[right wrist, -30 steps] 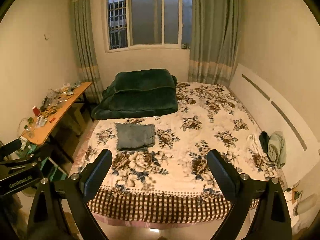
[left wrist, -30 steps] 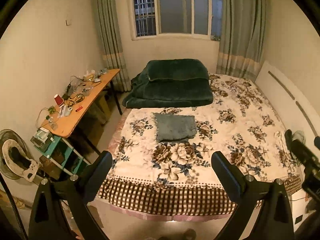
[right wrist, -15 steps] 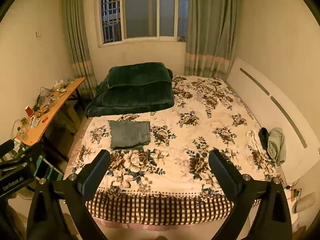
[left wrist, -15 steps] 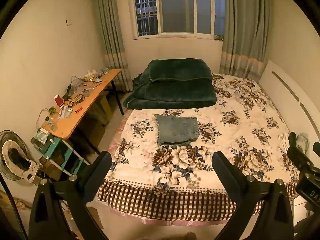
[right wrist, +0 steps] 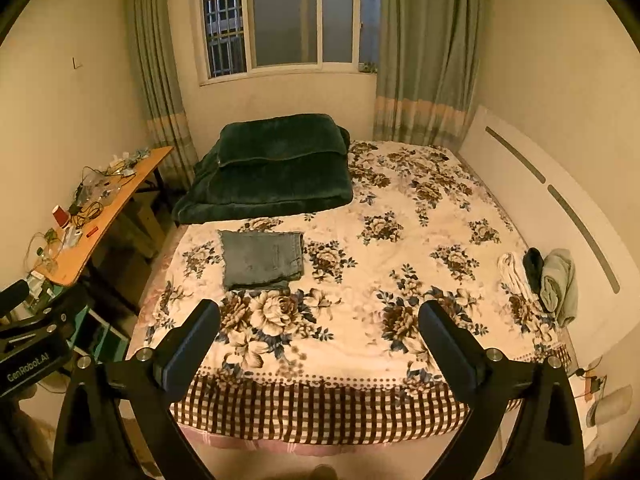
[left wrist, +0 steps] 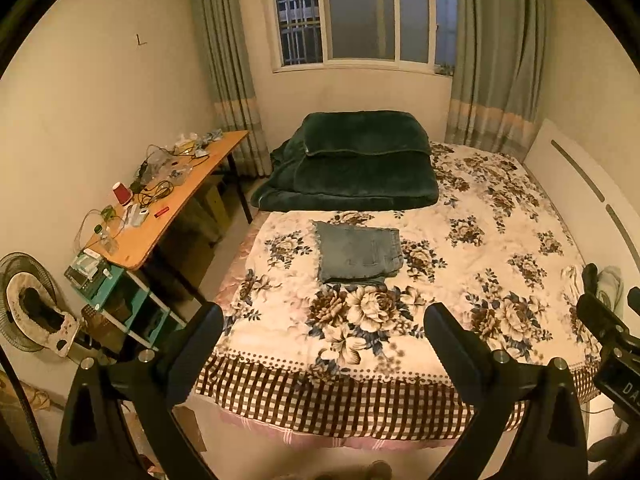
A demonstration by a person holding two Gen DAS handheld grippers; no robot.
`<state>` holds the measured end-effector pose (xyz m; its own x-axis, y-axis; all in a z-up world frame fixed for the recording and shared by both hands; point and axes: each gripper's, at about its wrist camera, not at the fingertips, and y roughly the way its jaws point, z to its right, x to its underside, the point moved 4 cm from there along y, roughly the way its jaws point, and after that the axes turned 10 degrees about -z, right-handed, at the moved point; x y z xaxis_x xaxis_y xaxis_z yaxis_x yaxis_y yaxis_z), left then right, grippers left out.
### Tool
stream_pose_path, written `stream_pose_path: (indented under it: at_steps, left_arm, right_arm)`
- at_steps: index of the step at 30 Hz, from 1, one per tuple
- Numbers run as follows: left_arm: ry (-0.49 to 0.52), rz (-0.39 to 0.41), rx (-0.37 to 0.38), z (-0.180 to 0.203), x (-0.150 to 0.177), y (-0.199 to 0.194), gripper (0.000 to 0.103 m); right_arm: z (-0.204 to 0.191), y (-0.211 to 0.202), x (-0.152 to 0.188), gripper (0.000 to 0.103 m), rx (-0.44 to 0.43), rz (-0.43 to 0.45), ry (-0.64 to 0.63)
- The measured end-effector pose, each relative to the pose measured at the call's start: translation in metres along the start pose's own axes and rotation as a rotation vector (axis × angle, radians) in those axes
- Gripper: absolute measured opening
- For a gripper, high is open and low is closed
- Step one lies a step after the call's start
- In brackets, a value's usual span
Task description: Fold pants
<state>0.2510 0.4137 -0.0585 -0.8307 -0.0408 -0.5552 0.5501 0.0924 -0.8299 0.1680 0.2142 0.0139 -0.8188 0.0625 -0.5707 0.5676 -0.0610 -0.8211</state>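
Observation:
Grey-blue denim pants (left wrist: 357, 253) lie folded into a neat rectangle on the left half of the floral bed cover (left wrist: 472, 264); they also show in the right wrist view (right wrist: 261, 259). My left gripper (left wrist: 320, 326) is open and empty, held back from the foot of the bed, well short of the pants. My right gripper (right wrist: 318, 320) is open and empty too, at about the same distance, to the right of the left one.
A folded dark green blanket (left wrist: 356, 160) lies at the far end of the bed. A cluttered wooden desk (left wrist: 168, 200) stands left of the bed. A small pile of clothes (right wrist: 544, 280) lies by the white headboard (right wrist: 560, 208) on the right.
Both grippers have drifted back and a little higher, so more of the room and window shows. The pants have not moved. Both grippers stay open.

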Motion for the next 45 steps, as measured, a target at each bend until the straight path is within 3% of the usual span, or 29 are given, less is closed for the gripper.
stream_pose_path:
  at_steps: [45]
  left_arm:
    - [0.012, -0.01, -0.004, 0.006, 0.011, 0.002, 0.103]
  right_arm:
    - [0.0, 0.012, 0.018, 0.102, -0.019, -0.017, -0.003]
